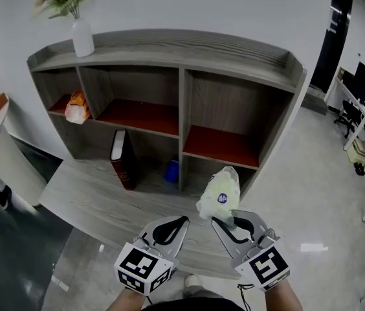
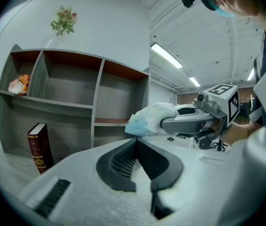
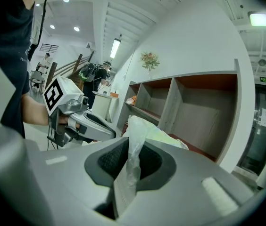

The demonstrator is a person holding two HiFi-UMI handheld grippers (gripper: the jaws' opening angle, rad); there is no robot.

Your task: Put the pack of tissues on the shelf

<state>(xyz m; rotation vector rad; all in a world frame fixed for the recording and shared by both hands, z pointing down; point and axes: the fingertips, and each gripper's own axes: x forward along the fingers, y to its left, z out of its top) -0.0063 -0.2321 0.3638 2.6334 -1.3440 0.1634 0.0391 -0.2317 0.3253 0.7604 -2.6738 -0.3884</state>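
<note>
The pack of tissues [image 1: 220,192], pale and plastic-wrapped with a blue round label, hangs in the air in front of the grey shelf unit [image 1: 182,76]. My right gripper [image 1: 219,221] is shut on the pack's wrapper, whose plastic [image 3: 132,164] runs down between the jaws in the right gripper view. The pack [image 2: 150,119] also shows past my left gripper [image 2: 136,142], whose jaws meet at the tips with nothing between them. In the head view my left gripper [image 1: 183,221] sits just left of the right one, above the desk's front edge.
The shelf unit has red-floored compartments [image 1: 222,145]. A dark red book [image 1: 122,160] stands in the lower left bay, a blue thing [image 1: 172,171] beside it, an orange-white pack [image 1: 77,107] up left. A white vase [image 1: 82,37] with flowers stands on top. The wooden desk [image 1: 92,196] lies below.
</note>
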